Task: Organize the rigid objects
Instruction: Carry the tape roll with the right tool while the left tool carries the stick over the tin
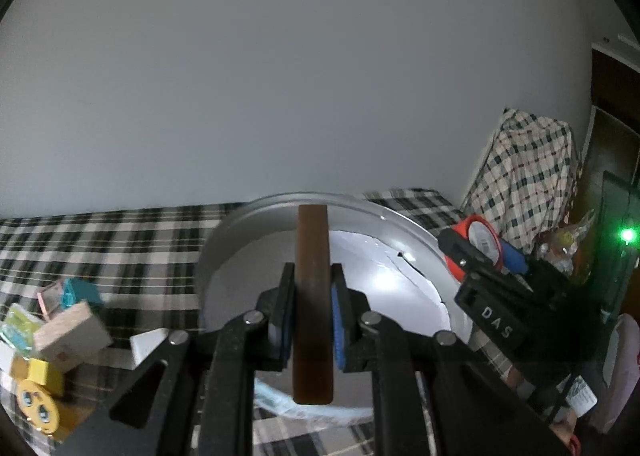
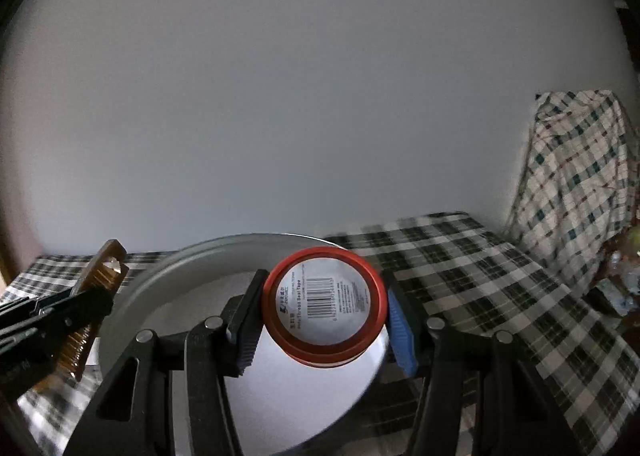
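brown comb (image 1: 312,296) sits clamped in the left gripper (image 1: 311,316), red tape roll (image 2: 325,306) clamped in the right gripper (image 2: 320,320), both above the round metal tin (image 1: 224,252) (mid-carry, probably); next move: lower, then release inside.

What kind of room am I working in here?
Probably a home bedroom or spare room: a checked cloth covers the work surface against a bare wall, a matching checked cloth drapes some furniture, and small boxes lie beside the round tray.
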Motion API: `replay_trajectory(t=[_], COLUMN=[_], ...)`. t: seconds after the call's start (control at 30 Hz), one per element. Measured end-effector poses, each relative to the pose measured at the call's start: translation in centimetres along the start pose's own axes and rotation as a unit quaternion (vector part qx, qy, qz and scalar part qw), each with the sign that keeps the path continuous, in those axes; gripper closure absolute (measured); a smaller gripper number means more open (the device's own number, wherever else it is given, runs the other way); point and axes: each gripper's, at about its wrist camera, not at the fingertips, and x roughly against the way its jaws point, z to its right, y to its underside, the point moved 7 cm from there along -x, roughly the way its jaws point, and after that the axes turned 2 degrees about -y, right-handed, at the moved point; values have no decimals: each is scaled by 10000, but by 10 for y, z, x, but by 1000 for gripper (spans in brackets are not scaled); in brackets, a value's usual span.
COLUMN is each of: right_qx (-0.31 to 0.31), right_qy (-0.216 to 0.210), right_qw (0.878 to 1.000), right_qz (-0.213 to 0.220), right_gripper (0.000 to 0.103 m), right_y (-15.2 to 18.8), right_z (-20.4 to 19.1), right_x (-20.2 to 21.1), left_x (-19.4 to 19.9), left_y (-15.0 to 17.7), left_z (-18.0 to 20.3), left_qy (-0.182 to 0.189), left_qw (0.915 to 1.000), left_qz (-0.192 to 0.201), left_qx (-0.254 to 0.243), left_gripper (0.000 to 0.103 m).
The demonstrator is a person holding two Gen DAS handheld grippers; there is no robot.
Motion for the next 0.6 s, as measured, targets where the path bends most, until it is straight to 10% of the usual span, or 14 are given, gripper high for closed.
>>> replay_trajectory(t=[0.6], right_qx=[176], right_qy=[227], right_qw=[9987], right_qz=[-431], right_gripper=[46], right_y=[7], right_z=[16], right_x=[-44], left_x=[-40], left_y=[11], left_z=[18], left_qy=[-40], left_qw=[9993], left_qz=[-345], left_qx=[-129], left_gripper=[90])
